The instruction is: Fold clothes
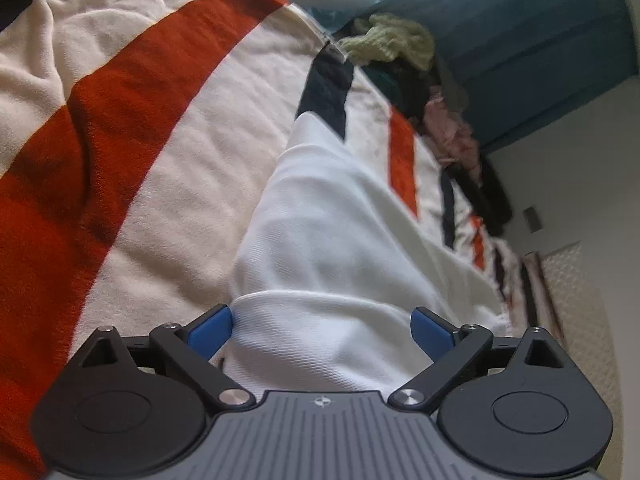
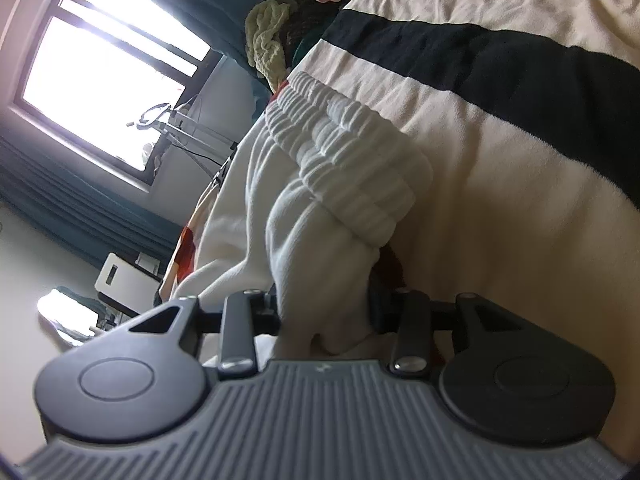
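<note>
Garment: one white knit piece (image 1: 320,220) was seen lying on a striped blanket (image 1: 140,120); its near end lay between the left gripper's fingers, its ribbed band (image 2: 348,152) just ahead of the right gripper's fingers.
Left gripper (image 1: 322,330): blue pads (image 1: 210,332) were spread wide on either side of the cloth, neither seen to press it; nothing was held.
Right gripper (image 2: 324,312): fingers were drawn in on a bunched fold of the white cloth, which was pinched between them.
Handling: the cloth was judged soft, light and limp, likely to sag and crease wherever unsupported, and not fragile.
Where to hold: the thick ribbed band and the hem edges were judged the firmest places; a pinch through doubled layers should slip least.
Counts: one white garment, two grippers, one blanket, one heap of other clothes (image 1: 400,60) far beyond the left fingertips; the pieces in it could not be counted.
</note>
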Demonstrator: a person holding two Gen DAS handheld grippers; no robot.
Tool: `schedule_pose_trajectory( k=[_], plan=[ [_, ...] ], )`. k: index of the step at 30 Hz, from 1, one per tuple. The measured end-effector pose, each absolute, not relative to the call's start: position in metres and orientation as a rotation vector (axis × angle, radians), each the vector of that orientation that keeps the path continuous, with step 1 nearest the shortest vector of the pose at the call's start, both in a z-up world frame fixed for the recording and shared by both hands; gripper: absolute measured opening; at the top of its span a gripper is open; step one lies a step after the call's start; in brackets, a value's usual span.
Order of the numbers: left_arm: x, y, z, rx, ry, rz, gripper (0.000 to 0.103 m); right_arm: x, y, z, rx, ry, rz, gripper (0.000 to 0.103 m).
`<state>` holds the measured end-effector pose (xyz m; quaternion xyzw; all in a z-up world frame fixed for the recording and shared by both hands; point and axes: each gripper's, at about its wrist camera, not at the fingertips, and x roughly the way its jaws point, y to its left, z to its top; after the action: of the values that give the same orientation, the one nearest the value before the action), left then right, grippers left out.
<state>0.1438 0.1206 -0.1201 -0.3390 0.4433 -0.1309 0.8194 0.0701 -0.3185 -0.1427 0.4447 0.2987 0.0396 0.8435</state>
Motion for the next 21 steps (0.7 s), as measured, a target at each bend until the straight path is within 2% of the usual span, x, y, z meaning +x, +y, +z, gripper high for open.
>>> schedule_pose_trajectory(
  k=[5, 6, 11, 14, 16, 21],
  plan=[
    [0.145, 0.121, -0.134, -0.761, 0.988, -0.249, 0.091, 0.067, -0.317, -0.142, 0.931, 0.623, 0.081, 0.041],
    [0.144, 0.12, -0.134, -0.757, 0.98, -0.251, 0.083, 0.066, -0.316, -0.142, 0.928, 0.622, 0.082, 0.041],
    [0.134, 0.121, -0.128, -0.766, 0.964, -0.254, 0.08, 0.059, -0.317, -0.138, 0.929, 0.631, 0.083, 0.041],
    [0.133, 0.125, -0.13, -0.805, 0.982, -0.258, 0.083, 0.054, -0.315, -0.133, 0.916, 0.624, 0.087, 0.041],
    [0.134, 0.123, -0.134, -0.823, 1.003, -0.265, 0.09, 0.052, -0.315, -0.133, 0.926, 0.619, 0.09, 0.041],
    [0.133, 0.116, -0.139, -0.841, 1.018, -0.266, 0.091, 0.05, -0.314, -0.13, 0.913, 0.609, 0.088, 0.041]
  ],
)
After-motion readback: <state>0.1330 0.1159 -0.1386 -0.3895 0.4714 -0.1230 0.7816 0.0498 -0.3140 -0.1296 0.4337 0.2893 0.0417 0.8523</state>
